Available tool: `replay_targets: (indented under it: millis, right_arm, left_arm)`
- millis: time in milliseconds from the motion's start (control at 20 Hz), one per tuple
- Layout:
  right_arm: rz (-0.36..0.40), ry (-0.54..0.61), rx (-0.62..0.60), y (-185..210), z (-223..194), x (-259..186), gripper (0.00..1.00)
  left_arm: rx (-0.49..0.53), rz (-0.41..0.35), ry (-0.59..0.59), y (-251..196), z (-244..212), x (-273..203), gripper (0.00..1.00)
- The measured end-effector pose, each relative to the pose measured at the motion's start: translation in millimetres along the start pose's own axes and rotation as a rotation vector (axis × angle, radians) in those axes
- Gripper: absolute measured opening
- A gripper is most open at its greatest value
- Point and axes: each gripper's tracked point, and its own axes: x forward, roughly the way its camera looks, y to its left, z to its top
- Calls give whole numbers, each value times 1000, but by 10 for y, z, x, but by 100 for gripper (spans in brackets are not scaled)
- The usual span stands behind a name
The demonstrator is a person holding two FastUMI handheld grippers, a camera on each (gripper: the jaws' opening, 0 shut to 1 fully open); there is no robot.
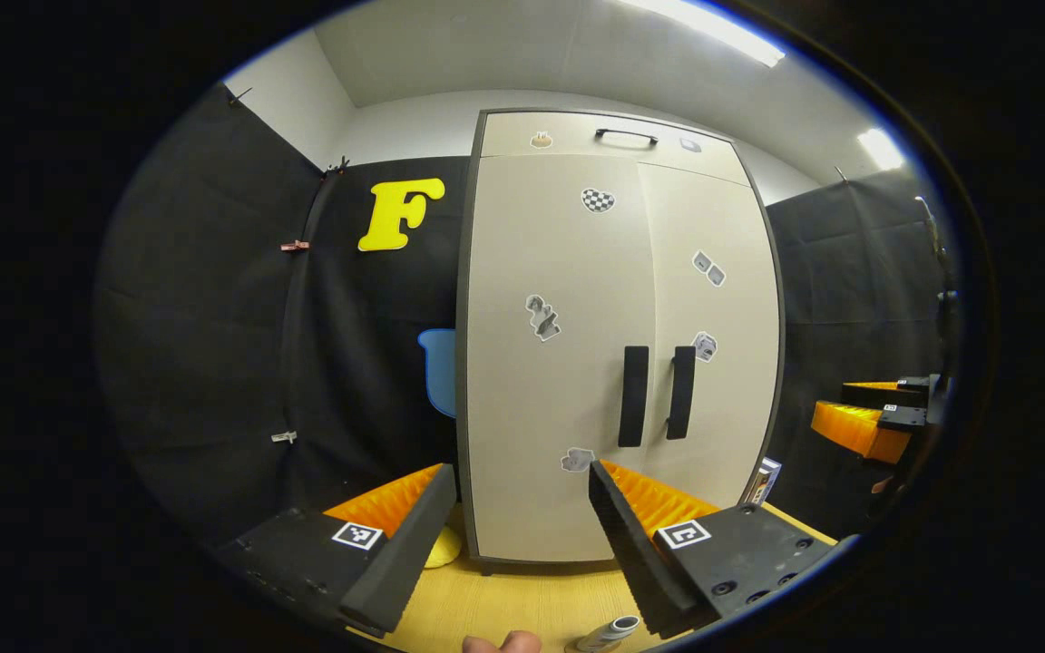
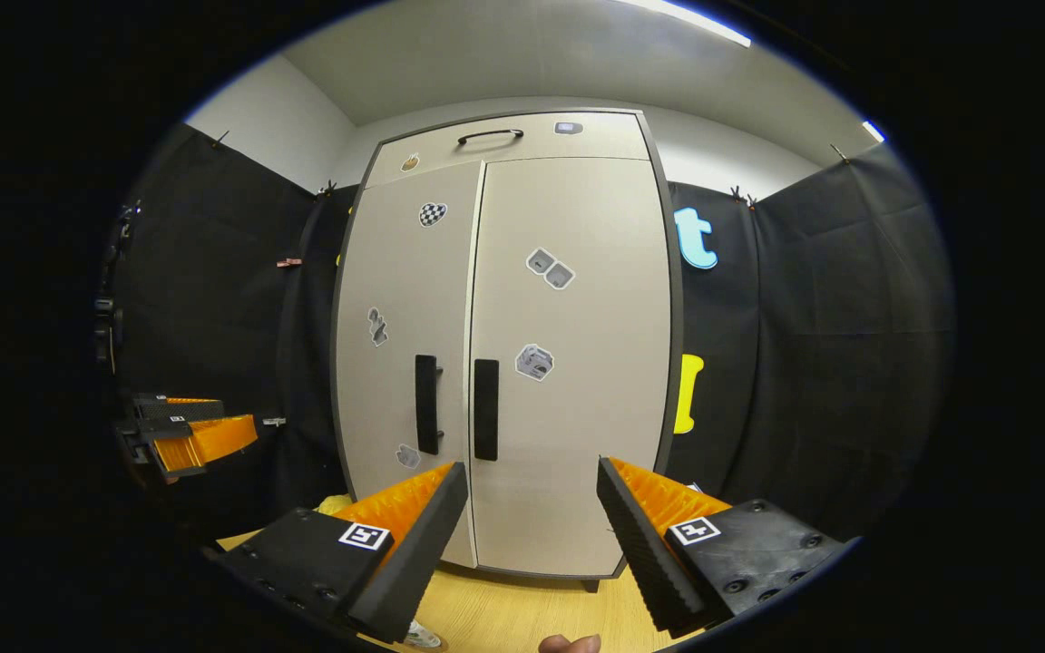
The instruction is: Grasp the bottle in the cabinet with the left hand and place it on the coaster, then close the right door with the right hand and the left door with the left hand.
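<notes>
The beige cabinet (image 1: pixel 522 227) stands on the wooden table (image 1: pixel 522 603) with both doors shut. Its left door (image 1: pixel 550 399) and right door (image 1: pixel 722 299) meet at two black handles (image 1: pixel 633 395). My left gripper (image 1: pixel 520 472) is open in front of the left door, a short way off, holding nothing. My right gripper (image 2: pixel 532 467) is open before the right door (image 2: pixel 577 272), also holding nothing. A pale cylindrical thing (image 1: pixel 609 632), perhaps a bottle's top, pokes in at the bottom edge. A yellow object (image 1: pixel 443 549) lies by the cabinet's left foot.
The right gripper (image 1: pixel 876 419) hangs off to the right of the cabinet, and the left gripper (image 2: pixel 187 433) shows to its left. A small box-like item (image 1: pixel 763 481) leans at the cabinet's right side. A fingertip (image 1: pixel 500 643) shows at the bottom.
</notes>
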Motion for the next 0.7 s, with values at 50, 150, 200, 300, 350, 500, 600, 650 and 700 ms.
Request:
replay_targets:
  millis: [50, 150, 200, 300, 350, 500, 600, 650, 700]
  right_arm:
    - [-1, 0, -1, 10, 0, -14, 96]
    - [0, 0, 0, 19, 4, -32, 96]
    - [1, 0, 0, 31, 4, -43, 96]
    - [0, -1, -1, 33, 3, -53, 96]
    - [-3, 0, 0, 34, 0, -60, 97]
    - [-23, 8, 6, 23, -33, -104, 98]
    - [-35, 6, 3, 22, -52, -137, 98]
    - [-40, 3, 0, 19, -67, -151, 98]
    - [-38, 5, 4, 20, -89, -169, 98]
  left_arm:
    - [-2, 0, 1, 5, -7, -7, 94]
    - [-4, 0, -1, 15, -3, -23, 94]
    - [-4, 0, -3, 19, 2, -29, 94]
    - [-3, 0, -6, 33, 6, -52, 94]
    - [-2, -2, -7, 34, 5, -57, 94]
    - [-8, -23, -11, -8, -22, -42, 94]
    - [-12, -40, -11, -40, -47, -33, 94]
    - [-10, -44, -11, -53, -63, -23, 94]
    - [-3, -40, -7, -58, -76, -22, 94]
